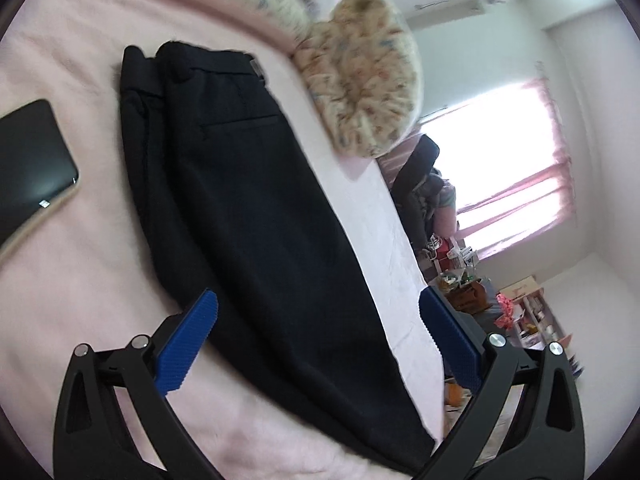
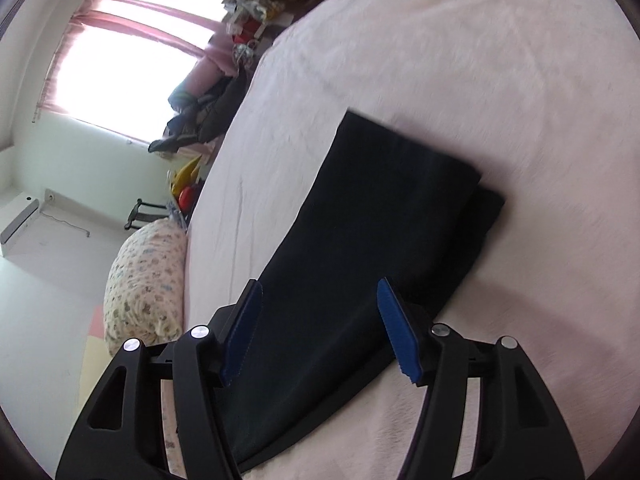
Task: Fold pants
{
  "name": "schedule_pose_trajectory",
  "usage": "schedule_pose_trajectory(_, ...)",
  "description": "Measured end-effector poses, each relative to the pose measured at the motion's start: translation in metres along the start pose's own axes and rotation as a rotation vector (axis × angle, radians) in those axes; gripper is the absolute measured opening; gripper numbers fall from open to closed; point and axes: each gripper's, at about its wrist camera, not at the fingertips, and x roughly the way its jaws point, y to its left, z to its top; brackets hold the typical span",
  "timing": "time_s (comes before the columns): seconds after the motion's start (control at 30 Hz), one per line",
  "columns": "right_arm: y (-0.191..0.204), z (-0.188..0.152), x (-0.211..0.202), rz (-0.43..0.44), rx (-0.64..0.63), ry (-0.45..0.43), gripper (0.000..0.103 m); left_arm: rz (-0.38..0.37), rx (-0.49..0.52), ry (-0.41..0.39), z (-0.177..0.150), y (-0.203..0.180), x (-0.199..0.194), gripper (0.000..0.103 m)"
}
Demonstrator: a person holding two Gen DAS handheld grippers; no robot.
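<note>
Blue-padded left claw (image 1: 318, 330) fills the bottom of its view, jaws wide apart and gripping nothing, hanging over the dark pants (image 1: 248, 200). Those pants lie lengthwise on the pink bed (image 1: 80, 280), one leg stacked on the other, waistband toward the upper left of the frame. A phone (image 1: 32, 164) sits at the left edge and a floral pillow (image 1: 368, 76) at upper centre. Right claw (image 2: 318, 330) is also spread open over the hem end, and whether it touches the cloth I can't tell.
</note>
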Motion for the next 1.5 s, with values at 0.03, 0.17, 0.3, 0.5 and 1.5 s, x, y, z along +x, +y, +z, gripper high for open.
schedule_pose_trajectory(0.03, 0.0, -0.001, 0.001, 0.002, 0.002, 0.006, 0.063, 0.006, -0.027, 0.015, 0.009, 0.005, 0.003, 0.101)
schedule_pose_trajectory(0.17, 0.006, -0.003, 0.006, 0.001, -0.02, 0.016, 0.063, 0.069, -0.142, 0.046, 0.039, 0.027, 0.014, 0.101)
schedule_pose_trajectory(0.3, 0.012, -0.006, 0.01, 0.002, -0.035, 0.025, 0.064, 0.075, -0.228, 0.082, 0.057, 0.045, 0.029, 0.099)
schedule_pose_trajectory(0.5, 0.013, -0.01, 0.021, -0.004, -0.036, 0.042, 0.064, 0.142, -0.239, 0.105, 0.073, 0.05, 0.049, 0.099)
schedule_pose_trajectory(1.5, 0.101, -0.123, 0.107, 0.436, -0.25, 0.718, 0.068, 0.272, -0.04, -0.073, 0.038, 0.046, 0.005, 0.048)
